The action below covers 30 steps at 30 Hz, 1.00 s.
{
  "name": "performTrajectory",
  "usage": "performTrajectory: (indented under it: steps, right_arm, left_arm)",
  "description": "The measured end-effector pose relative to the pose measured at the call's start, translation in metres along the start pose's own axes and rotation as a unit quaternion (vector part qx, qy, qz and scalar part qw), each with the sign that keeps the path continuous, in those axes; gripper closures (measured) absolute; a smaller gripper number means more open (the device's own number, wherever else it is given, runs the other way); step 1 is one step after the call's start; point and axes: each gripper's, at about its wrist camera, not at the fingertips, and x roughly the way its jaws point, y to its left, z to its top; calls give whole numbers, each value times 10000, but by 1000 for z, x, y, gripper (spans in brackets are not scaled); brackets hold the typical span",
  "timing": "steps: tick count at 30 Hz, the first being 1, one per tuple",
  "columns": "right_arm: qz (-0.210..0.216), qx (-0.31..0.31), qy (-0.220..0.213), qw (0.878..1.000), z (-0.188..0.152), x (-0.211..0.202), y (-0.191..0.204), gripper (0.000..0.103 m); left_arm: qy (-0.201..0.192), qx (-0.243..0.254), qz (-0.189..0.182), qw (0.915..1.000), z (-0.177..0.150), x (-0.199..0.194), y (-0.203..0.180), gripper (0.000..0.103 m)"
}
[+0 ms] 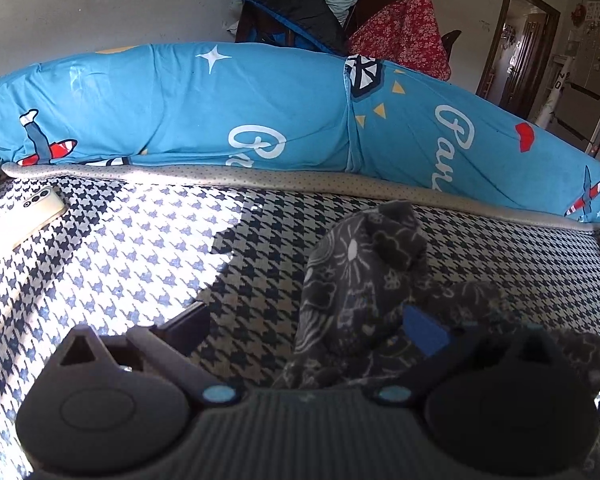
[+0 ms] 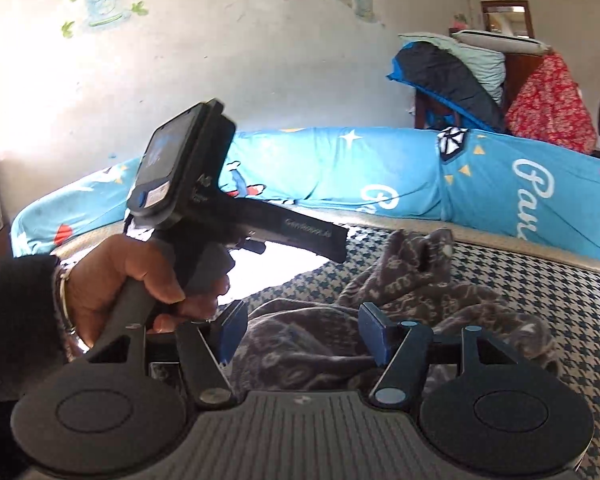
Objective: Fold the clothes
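Dark patterned garment [image 1: 360,280] lies crumpled on the houndstooth bed cover [image 1: 140,248], near the long blue bolster [image 1: 220,112]. Left gripper [image 1: 304,328] is spread wide, its blue pad [image 1: 426,330] touching the cloth. Right gripper [image 2: 300,334] also stands apart, the fabric bunched between its fingers. A phone [image 1: 40,208] rests at the cover's left.

Your left gripper [image 1: 306,334] hides the near part of the grey garment [image 1: 356,276]; the phone [image 1: 32,212], left of it, is cut off.
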Motion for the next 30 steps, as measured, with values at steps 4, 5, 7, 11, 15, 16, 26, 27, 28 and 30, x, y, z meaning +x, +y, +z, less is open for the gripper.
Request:
performTrajectory:
  steps: [4,5,7,11,15,16,26,27,28,30]
  right_arm:
    - [-605,576,-128,9964,8,-13,-28,35]
    - [-745,761,-129,9942,9,-19,-36,32]
    - [-944,1172,-60,9886,8,-24,-52,28]
    - [-1153,1864,294,9752,-6,-30,-79,24]
    - [-1007,2341,751,9641,-23,-25,-92,19]
    - [-932,2435,809,9620,-26,-21,-94,18]
    - [-783,3769,1115,9162,-41,15,-125,5]
    - [-782,3864,1178,9114,-42,19,-128,4]
    - [-783,3948,1230,9071,-44,23,-131,4]
    - [-776,4116,1325,8984,-47,30,-136,4]
  left_arm:
    - [115,179,-123,9997,-4,10,-13,0]
    - [155,229,-150,9995,-6,12,-17,0]
    - [232,358,-199,9989,-10,15,-23,0]
    - [268,775,-157,9965,-21,16,-36,0]
    - [539,1006,-255,9931,-34,24,-44,0]
    - [644,1049,-299,9919,-38,27,-45,0]
    - [973,942,-384,9900,-53,40,-43,0]
    - [1007,904,-404,9900,-54,41,-42,0]
    - [1026,881,-411,9900,-55,42,-42,0]
    - [1031,911,-401,9897,-56,44,-43,0]
